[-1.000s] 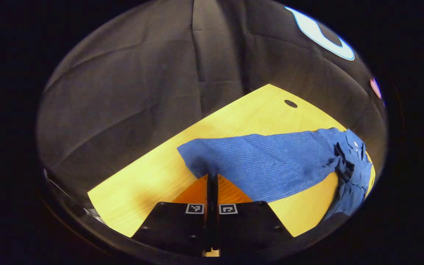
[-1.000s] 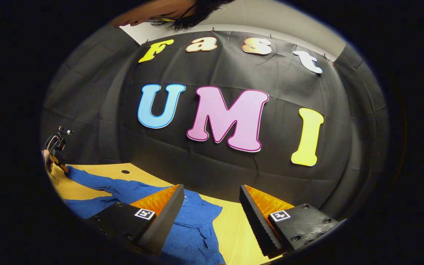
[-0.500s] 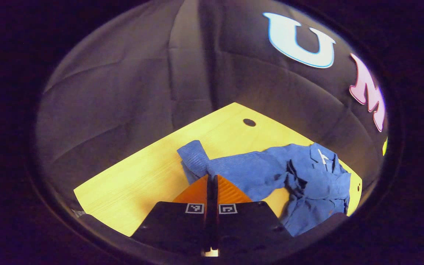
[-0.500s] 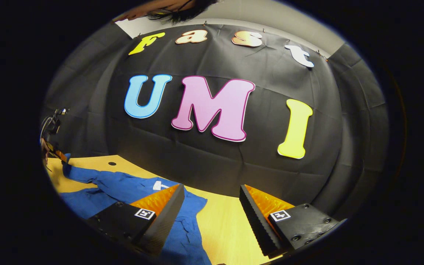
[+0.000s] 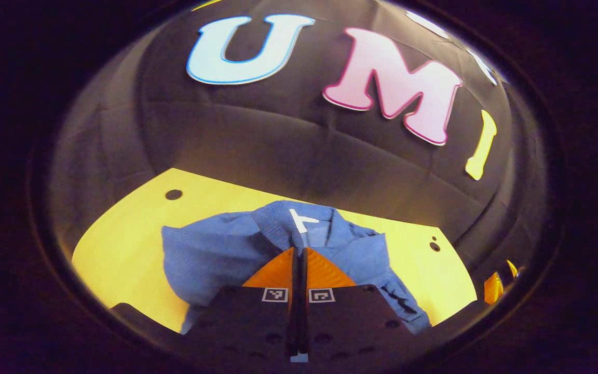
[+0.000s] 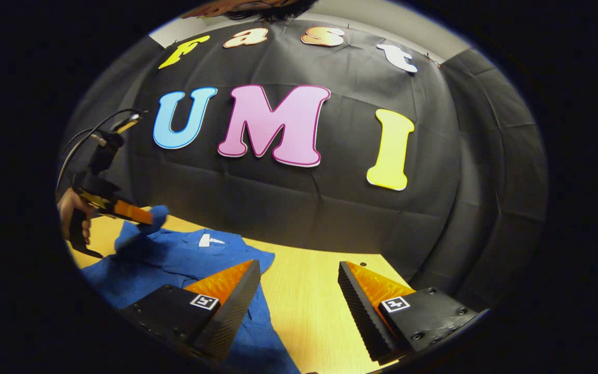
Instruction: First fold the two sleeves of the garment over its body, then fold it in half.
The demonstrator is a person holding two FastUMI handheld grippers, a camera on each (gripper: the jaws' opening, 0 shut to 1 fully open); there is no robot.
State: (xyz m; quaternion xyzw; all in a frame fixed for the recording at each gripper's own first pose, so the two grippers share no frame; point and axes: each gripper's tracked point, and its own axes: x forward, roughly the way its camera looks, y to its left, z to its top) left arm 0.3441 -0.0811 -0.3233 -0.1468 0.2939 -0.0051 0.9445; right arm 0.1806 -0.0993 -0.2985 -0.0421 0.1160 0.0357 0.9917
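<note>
A blue garment (image 5: 216, 254) with a white neck tag lies crumpled on the yellow wooden table (image 5: 117, 244). My left gripper (image 5: 299, 250) is shut on one sleeve, whose cloth bunches around the fingertips just below the collar. In the right gripper view, a hand (image 6: 73, 210) holds the left gripper (image 6: 148, 217) at the far left. It holds the sleeve (image 6: 138, 234) lifted above the garment's body (image 6: 174, 259). My right gripper (image 6: 299, 266) stands open over the table at the garment's right edge, with nothing between its fingers.
The table has small round holes (image 5: 173, 195) near its back edge, which runs close along the black cloth wall (image 5: 288, 145). Bare wood (image 6: 304, 301) lies to the right of the garment. A cable (image 6: 91, 137) arches over the left gripper.
My left gripper has carried the sleeve from its stretched-out position in toward the collar, turning to face the wall. The garment has bunched up. The right gripper has stayed open, shifting slightly.
</note>
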